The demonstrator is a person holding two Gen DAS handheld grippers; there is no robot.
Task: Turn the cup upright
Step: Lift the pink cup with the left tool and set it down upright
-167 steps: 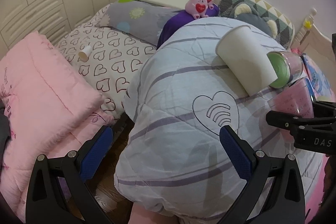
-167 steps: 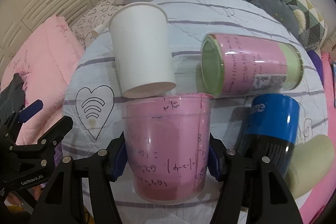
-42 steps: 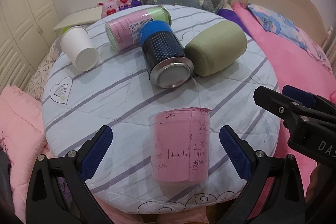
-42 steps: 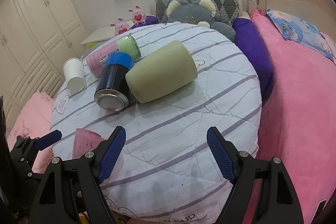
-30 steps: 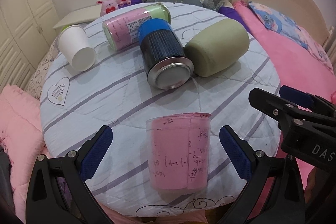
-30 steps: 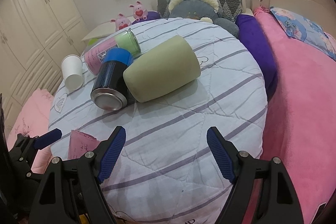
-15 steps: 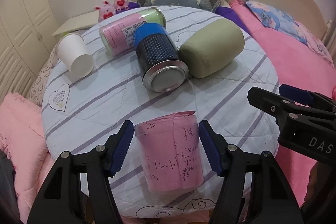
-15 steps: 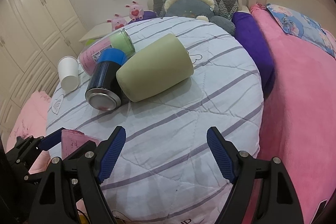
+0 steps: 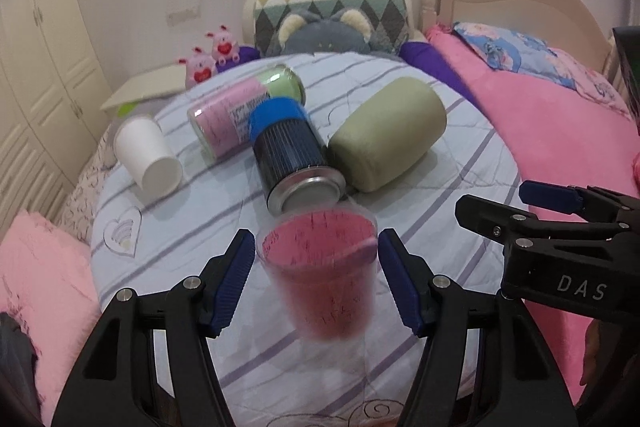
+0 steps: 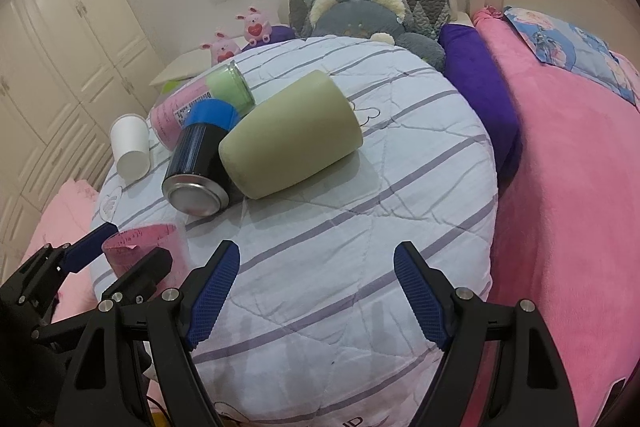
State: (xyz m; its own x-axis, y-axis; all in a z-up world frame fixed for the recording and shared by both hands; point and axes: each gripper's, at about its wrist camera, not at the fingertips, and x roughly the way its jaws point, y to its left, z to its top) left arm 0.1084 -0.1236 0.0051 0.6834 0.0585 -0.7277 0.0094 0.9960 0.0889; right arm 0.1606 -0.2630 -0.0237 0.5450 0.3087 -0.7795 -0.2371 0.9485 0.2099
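Left gripper (image 9: 317, 282): jaws drawn in narrow around the pink plastic cup (image 9: 320, 273), blue pads at both flanks of its wall; cup blurred, so actual pad contact cannot be confirmed from the left wrist view. Cup mouth faces up and away from the camera, rim tilted, pink lining with dark handwriting visible inside; base toward the camera. From the right wrist view the same pink plastic cup (image 10: 140, 247) sits at the near left edge of the round striped cushion (image 10: 400, 187), between the left gripper (image 10: 116, 251) fingers; whether the base touches the fabric cannot be told. Right gripper (image 10: 316, 293): jaws spread wide, nothing between them, over the near part of the cushion, well apart from the cup; it also shows at the right edge of the left wrist view (image 9: 532, 207). Other items on the round striped cushion (image 9: 460, 187), all on their sides: blue-capped dark can (image 9: 294, 159) with metal bottom toward the camera, just behind the pink cup; olive-green tumbler (image 9: 386, 137) touching the can's right side; pink-and-green jar (image 9: 244, 109) behind the can; white paper cup (image 9: 148, 157) apart at left, bottom toward the camera. Grey plush bear (image 9: 324, 35) against a diamond-patterned pillow (image 9: 328, 5) at the back; two pink plush toys (image 9: 212, 57) to their left. Pink blanket (image 9: 560, 131) on the right.
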